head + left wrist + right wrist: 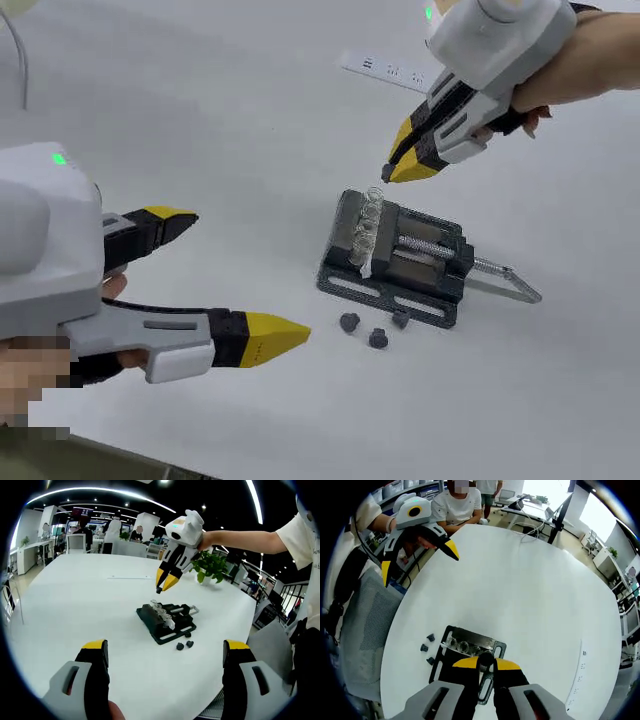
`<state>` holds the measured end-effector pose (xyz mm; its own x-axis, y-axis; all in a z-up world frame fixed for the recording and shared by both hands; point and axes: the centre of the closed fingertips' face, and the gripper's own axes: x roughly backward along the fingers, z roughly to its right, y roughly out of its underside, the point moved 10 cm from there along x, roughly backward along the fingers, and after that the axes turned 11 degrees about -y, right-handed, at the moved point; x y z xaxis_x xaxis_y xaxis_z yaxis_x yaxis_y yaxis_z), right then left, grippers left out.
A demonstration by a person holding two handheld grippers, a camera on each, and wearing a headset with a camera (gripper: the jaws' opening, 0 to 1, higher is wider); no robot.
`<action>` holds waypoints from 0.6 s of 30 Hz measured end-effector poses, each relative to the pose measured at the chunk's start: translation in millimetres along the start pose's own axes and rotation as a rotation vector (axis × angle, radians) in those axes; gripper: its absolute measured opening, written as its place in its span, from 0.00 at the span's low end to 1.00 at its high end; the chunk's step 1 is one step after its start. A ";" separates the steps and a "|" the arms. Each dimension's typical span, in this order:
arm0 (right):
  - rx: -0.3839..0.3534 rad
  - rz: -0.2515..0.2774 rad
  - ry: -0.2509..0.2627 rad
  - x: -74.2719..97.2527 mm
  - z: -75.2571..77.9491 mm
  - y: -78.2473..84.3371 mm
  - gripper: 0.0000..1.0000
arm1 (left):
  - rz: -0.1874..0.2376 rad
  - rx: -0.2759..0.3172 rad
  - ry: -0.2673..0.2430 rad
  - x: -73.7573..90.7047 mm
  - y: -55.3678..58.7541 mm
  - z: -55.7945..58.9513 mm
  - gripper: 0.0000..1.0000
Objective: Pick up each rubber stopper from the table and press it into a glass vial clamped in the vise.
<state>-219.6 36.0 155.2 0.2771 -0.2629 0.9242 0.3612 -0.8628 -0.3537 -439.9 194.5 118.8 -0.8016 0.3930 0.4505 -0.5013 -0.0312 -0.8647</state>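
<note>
The stopper pinched in my closed right tongs hangs just above the glass vials in the vise, three more stoppers lie on the desk beside the vise, well ahead of my wide-open, empty left tongs, whose own view takes in a potted plant beyond.

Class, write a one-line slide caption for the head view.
Right hand-held gripper holds a stopper above vials in the vise; three stoppers lie beside it.

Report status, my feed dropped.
Left gripper open, empty. Right gripper shut on a stopper, above the vials in the vise. Three stoppers beside vise. No obstruction.
</note>
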 end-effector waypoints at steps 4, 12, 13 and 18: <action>0.003 -0.020 -0.028 -9.9 5.4 -0.8 0.06 | 0.002 0.006 -0.008 -1.1 -0.2 -2.5 0.94; -0.002 -0.046 -0.050 -17.0 8.3 4.3 0.06 | 0.003 0.009 -0.010 -2.6 0.1 -5.8 0.94; -0.002 -0.045 -0.050 -17.5 8.6 4.5 0.06 | 0.002 0.009 -0.010 -2.7 0.4 -6.1 0.94; -0.006 -0.043 -0.057 -20.0 8.0 5.1 0.06 | -0.003 0.015 -0.009 -3.5 4.1 -8.6 0.94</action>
<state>-216.2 40.4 133.7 0.3118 -0.2007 0.9287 0.3690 -0.8752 -0.3130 -436.3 200.9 111.8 -0.8026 0.3851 0.4555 -0.5089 -0.0440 -0.8597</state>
